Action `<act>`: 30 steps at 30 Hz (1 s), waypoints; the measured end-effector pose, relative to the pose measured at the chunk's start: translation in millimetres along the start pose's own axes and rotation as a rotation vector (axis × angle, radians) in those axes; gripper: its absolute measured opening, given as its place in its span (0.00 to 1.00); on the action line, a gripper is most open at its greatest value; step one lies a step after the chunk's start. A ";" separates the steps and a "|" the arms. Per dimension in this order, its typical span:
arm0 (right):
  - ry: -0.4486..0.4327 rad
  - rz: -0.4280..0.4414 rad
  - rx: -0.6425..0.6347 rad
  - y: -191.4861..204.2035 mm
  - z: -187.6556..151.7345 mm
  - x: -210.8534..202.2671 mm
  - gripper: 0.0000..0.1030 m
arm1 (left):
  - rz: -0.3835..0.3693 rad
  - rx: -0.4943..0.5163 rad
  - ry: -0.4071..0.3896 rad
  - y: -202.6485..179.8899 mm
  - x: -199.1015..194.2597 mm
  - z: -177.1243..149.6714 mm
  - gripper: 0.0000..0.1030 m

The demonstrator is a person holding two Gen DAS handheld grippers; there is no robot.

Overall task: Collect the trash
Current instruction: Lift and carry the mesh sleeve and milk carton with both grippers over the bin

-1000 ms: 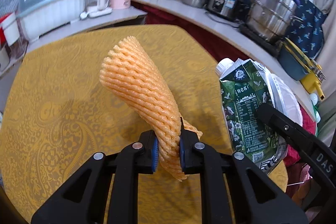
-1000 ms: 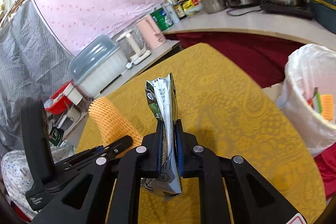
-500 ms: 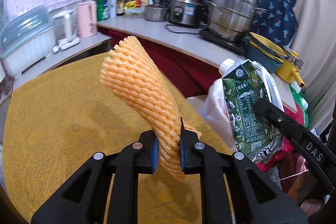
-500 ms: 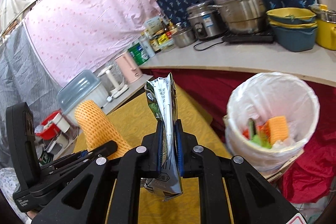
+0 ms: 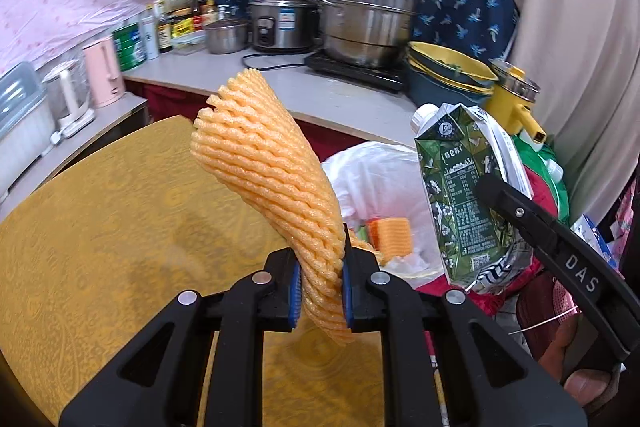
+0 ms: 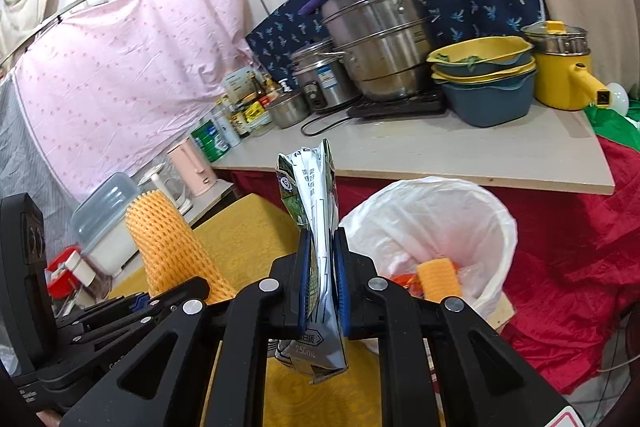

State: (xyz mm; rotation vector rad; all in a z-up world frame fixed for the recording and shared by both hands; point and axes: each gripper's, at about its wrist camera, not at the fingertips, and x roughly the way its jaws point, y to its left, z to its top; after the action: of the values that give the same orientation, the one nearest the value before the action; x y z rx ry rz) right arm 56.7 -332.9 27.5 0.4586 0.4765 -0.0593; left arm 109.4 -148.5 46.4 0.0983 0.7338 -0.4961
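Your left gripper has its jaws pinched tight on an orange foam net, gripping it near its lower end so that the long ribbed body leans up and away to the left while a short tail hangs below the blue pads. Your right gripper is clamped just as narrowly on a flattened green and silver milk carton, which stands upright between the pads, its crumpled top above them and its printed bottom edge hanging below.

From the left wrist view you see the carton beside the net, to its right, with its white cap at the top and the right gripper's black finger crossing its lower part. From the right wrist view the net rises to the left of the carton, above the left gripper's black body.

Both pieces of trash hang over the far edge of the table with the yellow patterned cloth. Just beyond that edge stands a bin lined with a white plastic bag, its mouth open toward you. Inside it lies another orange foam piece among a few coloured scraps. Red cloth lies around the bin.

Behind the bin a counter carries a large steel steamer pot, a rice cooker, stacked yellow and blue basins and a yellow pot.
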 end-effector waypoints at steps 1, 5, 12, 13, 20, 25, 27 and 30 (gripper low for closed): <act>-0.003 -0.007 0.004 -4.9 1.7 0.1 0.12 | -0.008 0.009 0.007 -6.7 4.4 2.4 0.14; -0.010 -0.033 0.017 -22.2 7.5 4.4 0.12 | -0.024 0.042 0.020 -25.7 19.1 8.7 0.14; -0.012 -0.065 0.051 -53.2 14.0 18.6 0.12 | -0.044 0.090 0.031 -55.8 43.8 17.7 0.14; -0.010 -0.069 0.056 -57.1 14.2 21.2 0.12 | -0.048 0.095 0.035 -60.1 49.0 19.0 0.14; 0.005 -0.094 0.077 -80.1 14.5 38.3 0.12 | -0.054 0.113 0.067 -76.6 76.9 21.0 0.15; 0.019 -0.107 0.081 -89.6 13.6 50.9 0.12 | -0.059 0.116 0.090 -81.4 96.3 22.4 0.15; 0.027 -0.111 0.083 -93.7 13.4 57.4 0.12 | -0.060 0.115 0.099 -82.4 103.8 23.5 0.15; 0.041 -0.116 0.087 -99.6 12.4 68.1 0.12 | -0.059 0.114 0.109 -81.9 113.1 23.9 0.15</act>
State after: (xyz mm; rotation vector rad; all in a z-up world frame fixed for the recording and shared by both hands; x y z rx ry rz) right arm 106.5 -424.2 -34.8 0.5183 0.5426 -0.1835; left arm 157.5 -271.8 -3.9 0.2118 0.8171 -0.5928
